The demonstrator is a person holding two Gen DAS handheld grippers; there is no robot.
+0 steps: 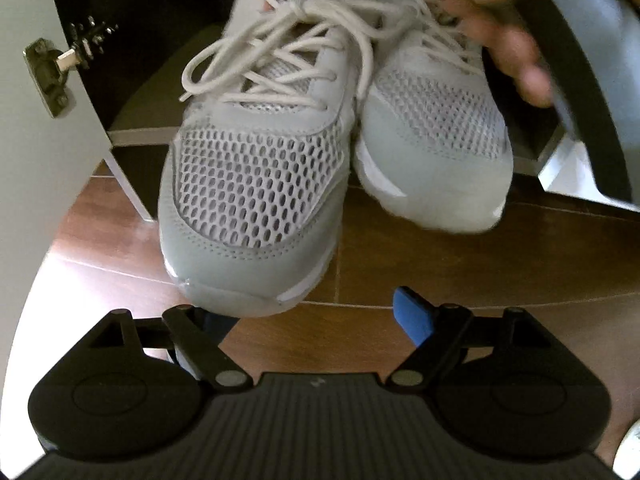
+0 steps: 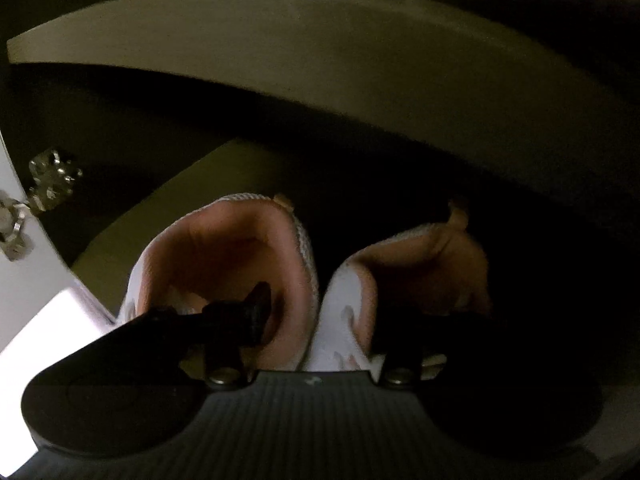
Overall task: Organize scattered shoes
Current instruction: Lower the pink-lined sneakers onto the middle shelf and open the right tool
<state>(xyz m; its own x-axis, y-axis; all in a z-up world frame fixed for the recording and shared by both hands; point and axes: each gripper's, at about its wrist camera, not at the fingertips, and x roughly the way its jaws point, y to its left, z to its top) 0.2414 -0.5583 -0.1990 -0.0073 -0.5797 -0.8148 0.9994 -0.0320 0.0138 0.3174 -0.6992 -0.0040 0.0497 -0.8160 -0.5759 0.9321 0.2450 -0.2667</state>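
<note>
A pair of grey mesh sneakers with white laces hangs toe-first toward my left gripper: the left shoe point(image 1: 248, 200) and the right shoe point(image 1: 436, 148). My left gripper point(image 1: 316, 320) is open and empty just below the left shoe's toe. In the right wrist view I look down into the pink-lined heel openings of both shoes, the left one point(image 2: 224, 264) and the right one point(image 2: 420, 276). My right gripper point(image 2: 320, 312) has one finger point(image 2: 256, 308) inside each opening and is shut on the two inner heel walls pressed together, in front of a dark cabinet shelf.
An open white cabinet door point(image 1: 44, 120) with a metal hinge point(image 1: 48, 76) stands at left. A shelf board point(image 2: 320, 52) spans above the shoes. Brown wood floor point(image 1: 440, 272) lies below. The person's hand point(image 1: 500, 36) shows at top right.
</note>
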